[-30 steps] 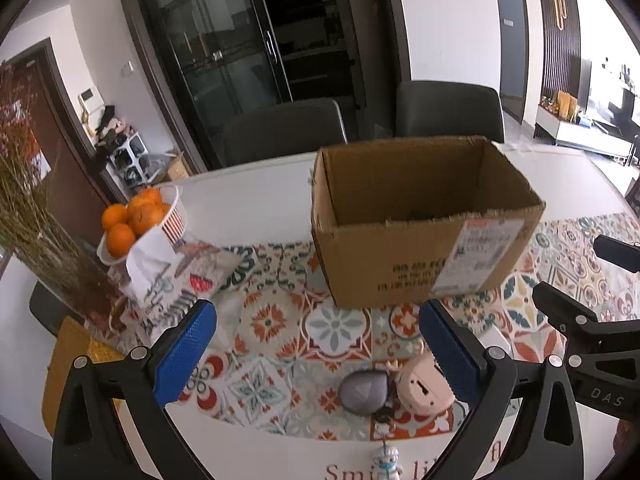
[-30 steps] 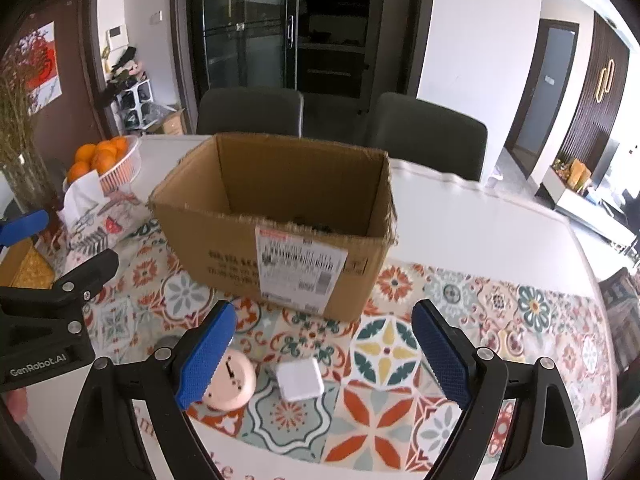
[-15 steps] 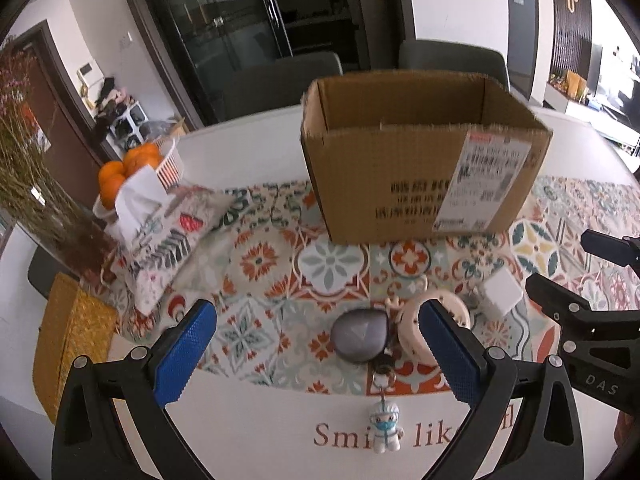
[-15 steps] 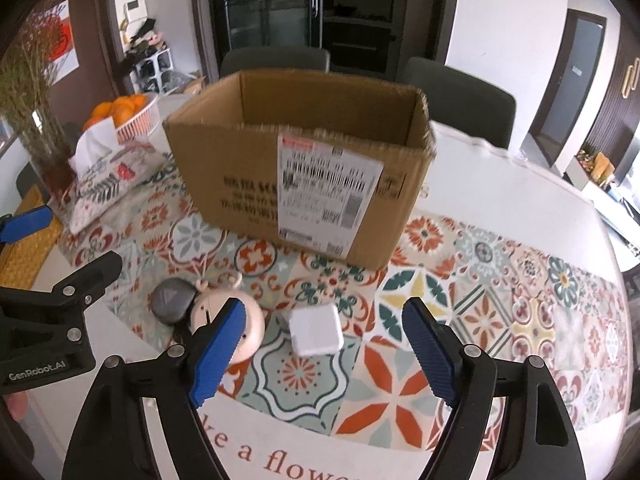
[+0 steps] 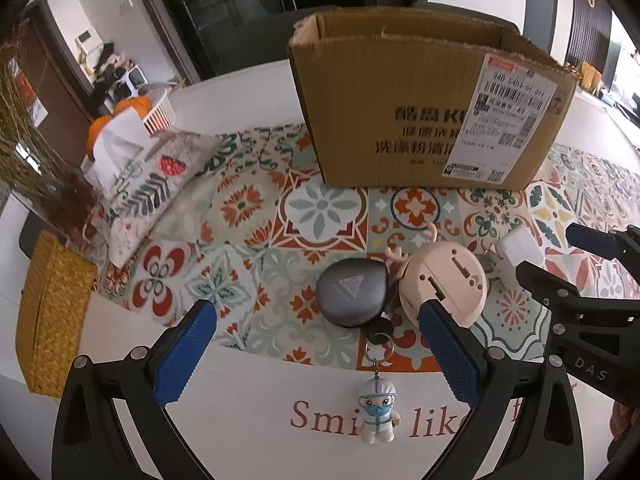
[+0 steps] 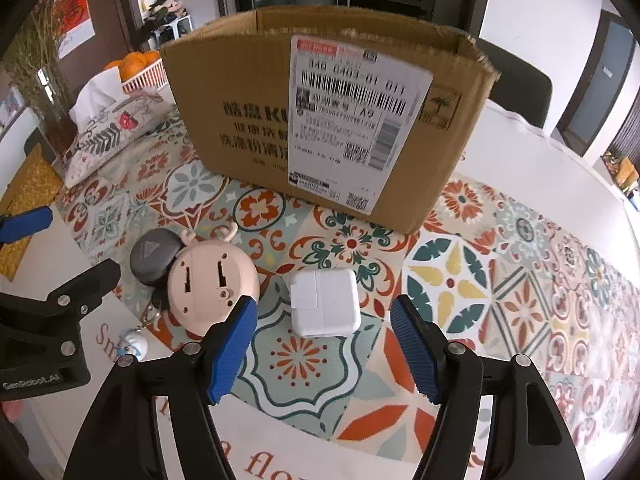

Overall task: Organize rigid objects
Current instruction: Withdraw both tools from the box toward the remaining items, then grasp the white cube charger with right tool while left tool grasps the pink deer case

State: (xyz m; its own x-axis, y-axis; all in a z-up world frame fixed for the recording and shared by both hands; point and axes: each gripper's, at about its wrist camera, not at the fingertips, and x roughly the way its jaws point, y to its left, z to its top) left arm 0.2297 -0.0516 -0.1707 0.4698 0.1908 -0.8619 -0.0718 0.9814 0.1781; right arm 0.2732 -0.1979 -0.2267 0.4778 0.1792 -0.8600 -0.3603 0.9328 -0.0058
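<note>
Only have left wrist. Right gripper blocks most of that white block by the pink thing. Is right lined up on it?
Observer: Yes. The right gripper is open, and the white charger lies between its fingertips, not gripped.
Operator: Is the charger touching the pink thing?
Observer: No. A strip of mat shows between it and the pink deer-antler gadget.
Operator: Prongs up?
Observer: None visible. A flat face with the plug-piece seam points up.
</note>
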